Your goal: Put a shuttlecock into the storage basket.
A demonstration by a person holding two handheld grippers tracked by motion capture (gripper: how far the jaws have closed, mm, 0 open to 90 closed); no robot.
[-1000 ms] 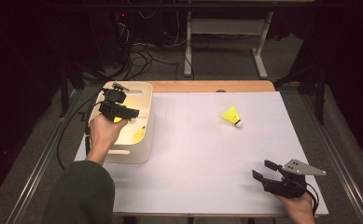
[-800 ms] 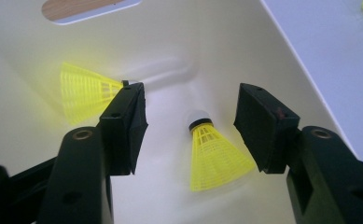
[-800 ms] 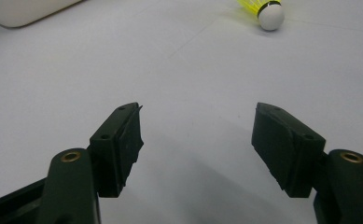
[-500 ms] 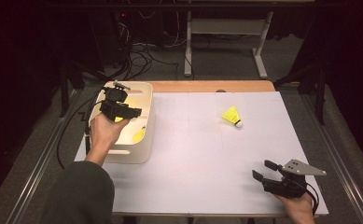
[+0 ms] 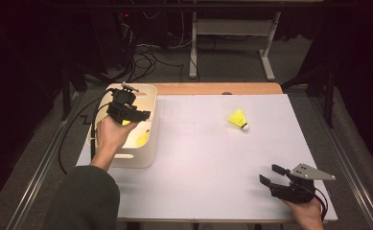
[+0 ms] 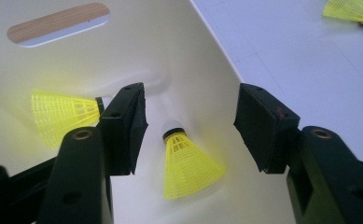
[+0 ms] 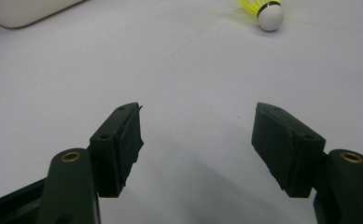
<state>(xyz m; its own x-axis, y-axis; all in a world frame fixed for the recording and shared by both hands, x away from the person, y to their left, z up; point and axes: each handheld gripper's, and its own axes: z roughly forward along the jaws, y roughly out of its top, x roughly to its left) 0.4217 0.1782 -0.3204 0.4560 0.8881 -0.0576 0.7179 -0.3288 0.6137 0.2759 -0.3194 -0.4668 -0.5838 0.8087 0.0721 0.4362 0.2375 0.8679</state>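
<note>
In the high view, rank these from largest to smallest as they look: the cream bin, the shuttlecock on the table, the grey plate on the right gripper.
1. cream bin, by far the largest.
2. grey plate on the right gripper.
3. shuttlecock on the table.
The last two look close; the plate sits nearer the camera, so that order is unsure.

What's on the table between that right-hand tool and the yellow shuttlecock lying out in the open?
Nothing: the high view shows bare white table between the right tool and shuttlecock.
</note>
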